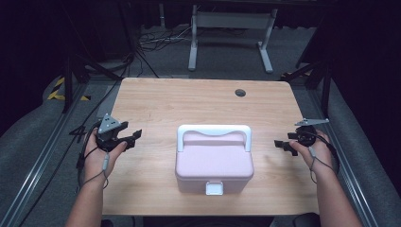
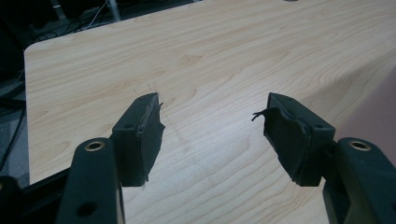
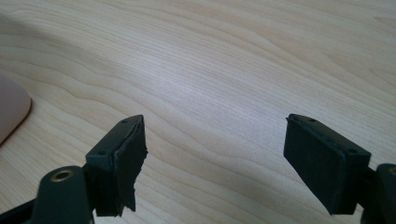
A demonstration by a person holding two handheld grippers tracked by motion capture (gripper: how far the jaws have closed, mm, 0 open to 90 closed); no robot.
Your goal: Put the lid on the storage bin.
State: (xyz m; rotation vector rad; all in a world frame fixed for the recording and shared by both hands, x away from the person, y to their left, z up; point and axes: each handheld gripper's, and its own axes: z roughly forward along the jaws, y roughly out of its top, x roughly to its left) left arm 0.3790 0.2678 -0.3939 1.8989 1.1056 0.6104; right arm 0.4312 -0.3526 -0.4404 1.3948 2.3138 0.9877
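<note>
Pink box (image 1: 213,163) sits on the table (image 1: 189,101), near the front edge, about centre between the two hands. Lid closed, white latch (image 1: 214,188) on the front face toward the person. White handle (image 1: 213,134) lies folded back over the rear of the lid, its bar running left-right. Box's long axis also left-right, parallel to the table's front edge.

Left gripper (image 1: 134,137) held over the left part of the table, well apart from the box, jaws pointing right toward it. In the left gripper view (image 2: 212,133) jaws wide apart, nothing between them, bare wood below.

Right gripper (image 1: 283,144) held near the table's right edge, jaws pointing left toward the box, clear of it. In the right gripper view (image 3: 215,161) jaws spread wide, empty; pink box corner (image 3: 11,109) at far left.

Small dark hole (image 1: 240,92) in the table at the back right.
</note>
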